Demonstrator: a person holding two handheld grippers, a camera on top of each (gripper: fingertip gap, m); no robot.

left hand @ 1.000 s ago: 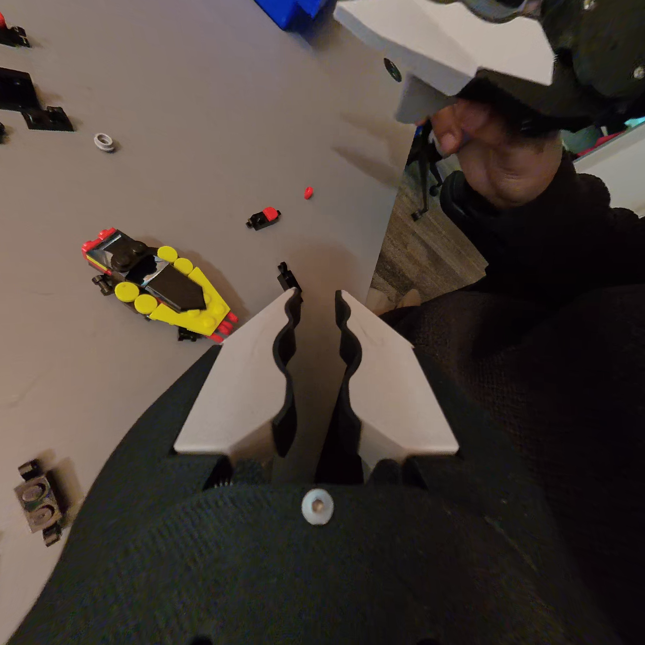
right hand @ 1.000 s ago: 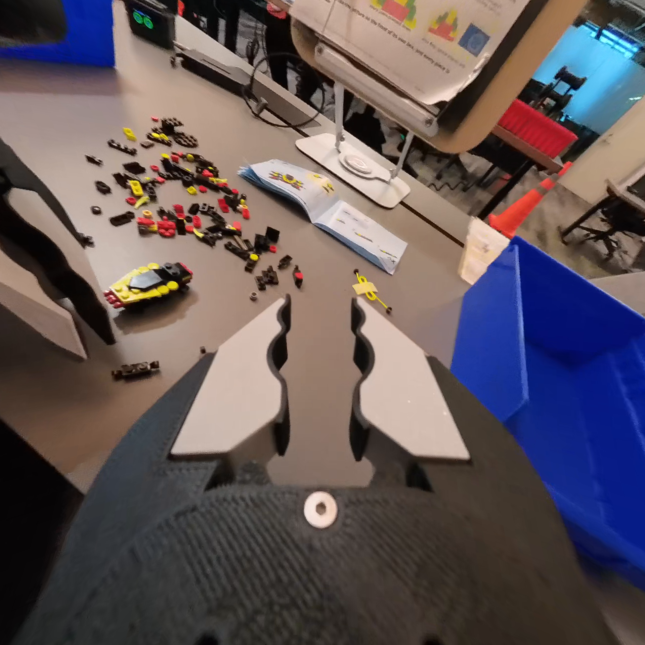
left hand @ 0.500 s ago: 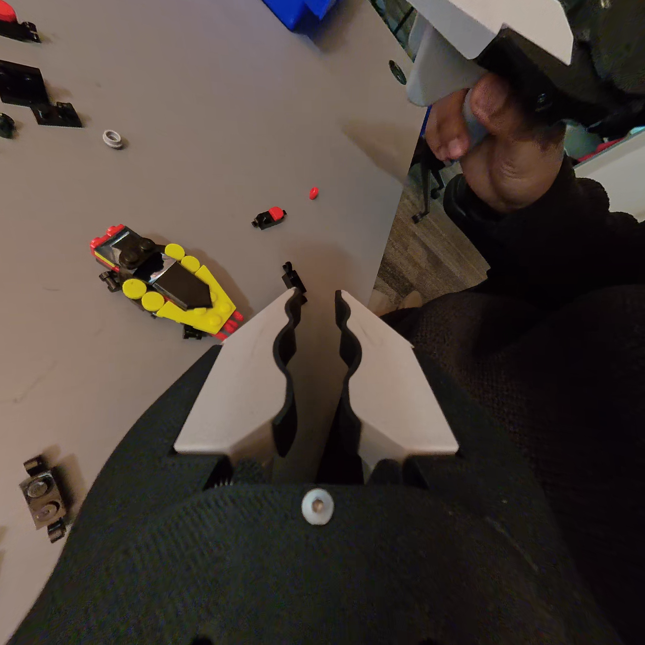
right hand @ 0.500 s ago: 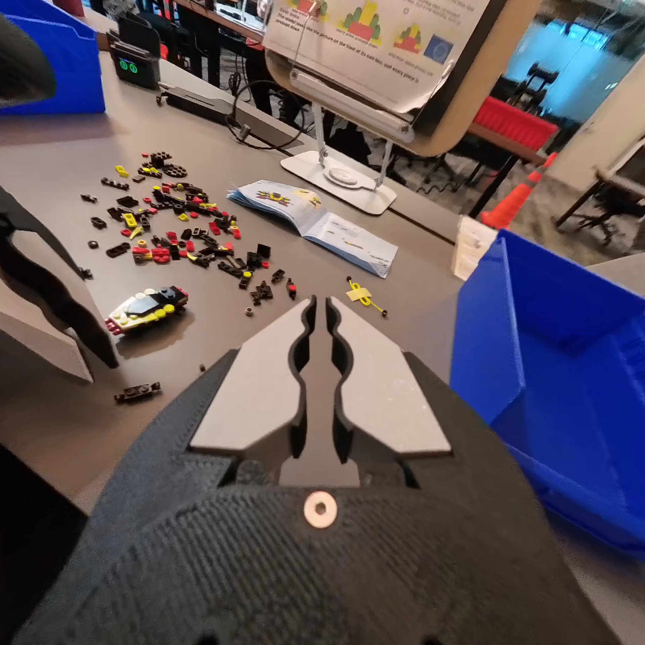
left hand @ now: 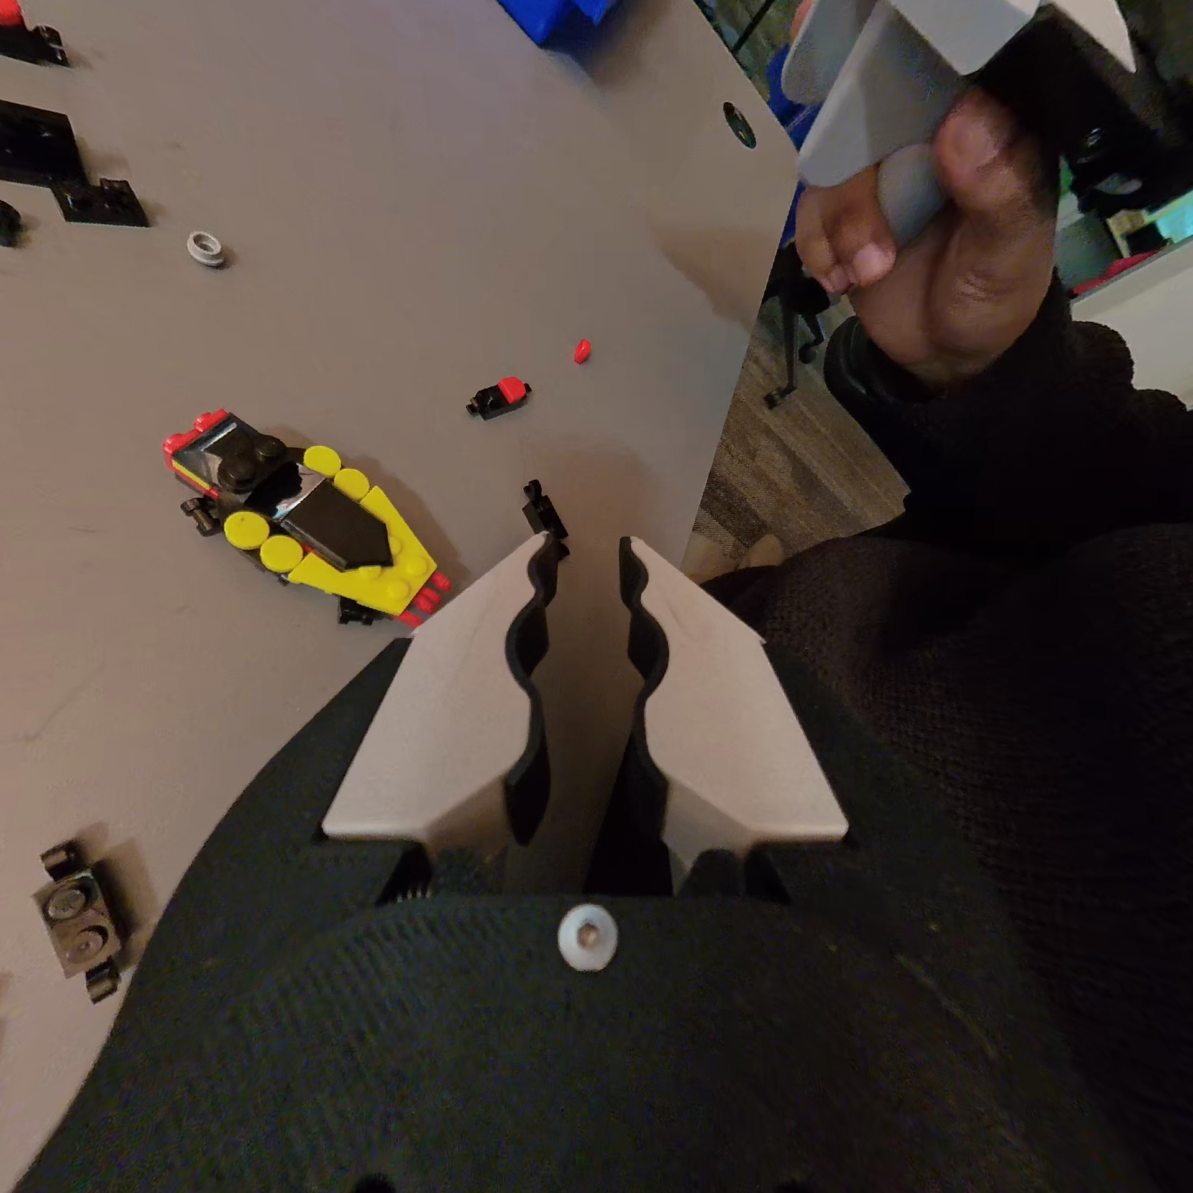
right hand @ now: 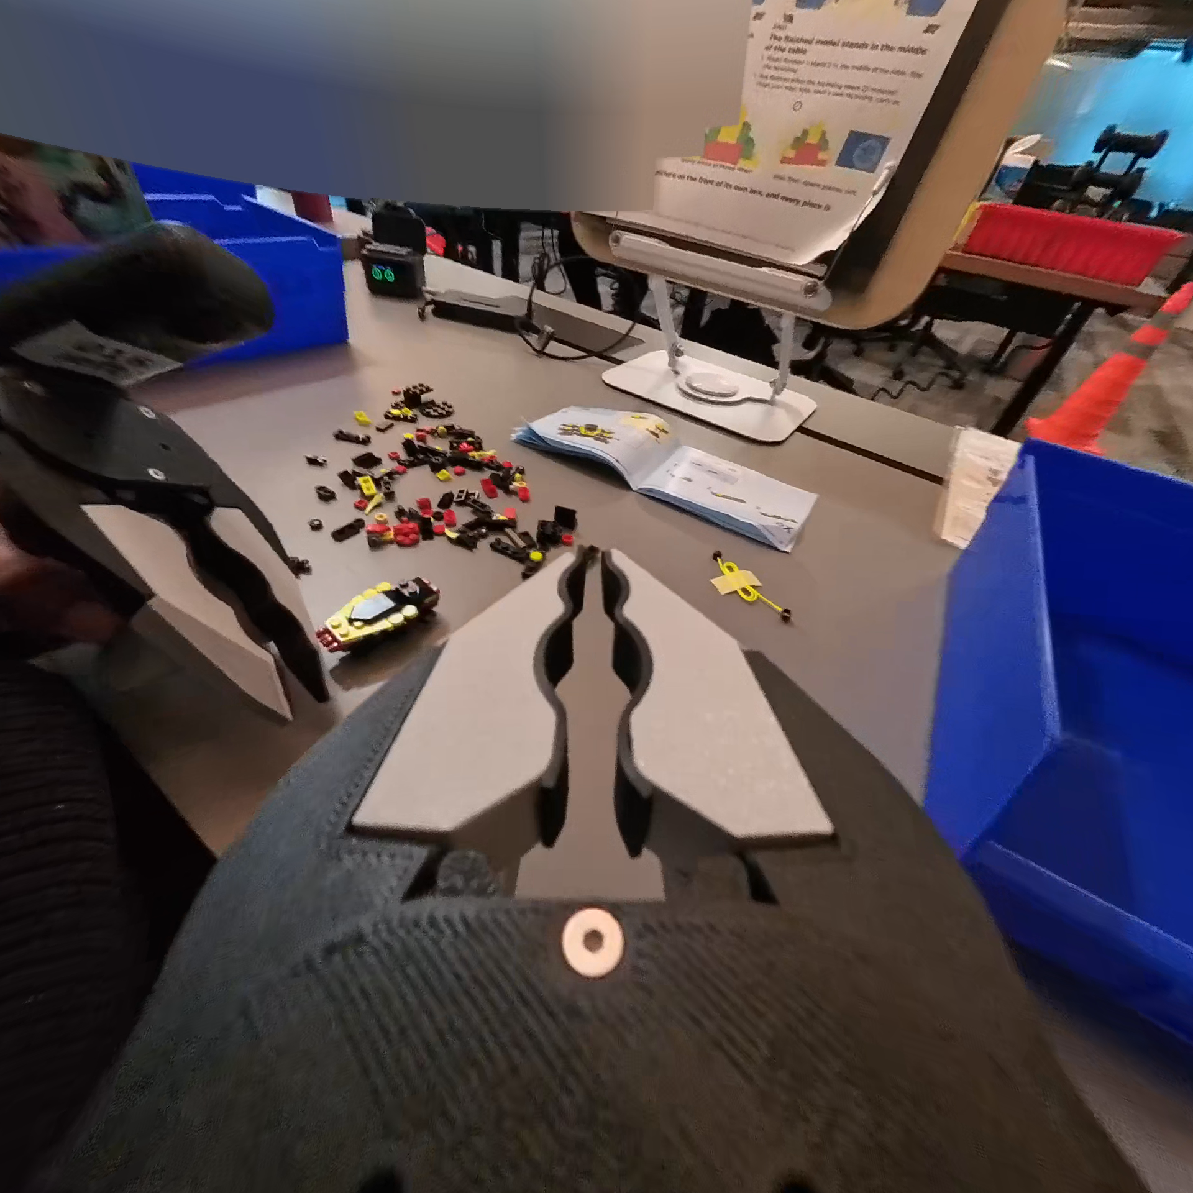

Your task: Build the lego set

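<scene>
**Left claw**: open and empty, bare bench showing between its fingers. It hangs over the near edge of the bench. A small black clip piece lies just beside its left fingertip, not gripped.

**Right claw**: closed to a thin slit, nothing plainly held. It is raised above the near edge and points toward the far side. A hand grips its handle.

**Brick model**: yellow, black and red, wedge-shaped and partly built. It lies on the bench near the near edge, just left of the left claw and touched by neither.

**Loose bricks**: a scatter of black, red and yellow pieces mid-bench, unassembled and well apart from both claws.

**Left wrist view only:**
- black-and-red piece
- tiny red piece
- grey round piece
- dark studded piece at the left
- floor beyond the bench edge

**Right wrist view only:**
- open instruction booklet beyond the scatter
- yellow cord with tape
- blue bin at the right edge
- second blue bin at the far left corner
- stand holding a printed sheet at the far edge
</scene>
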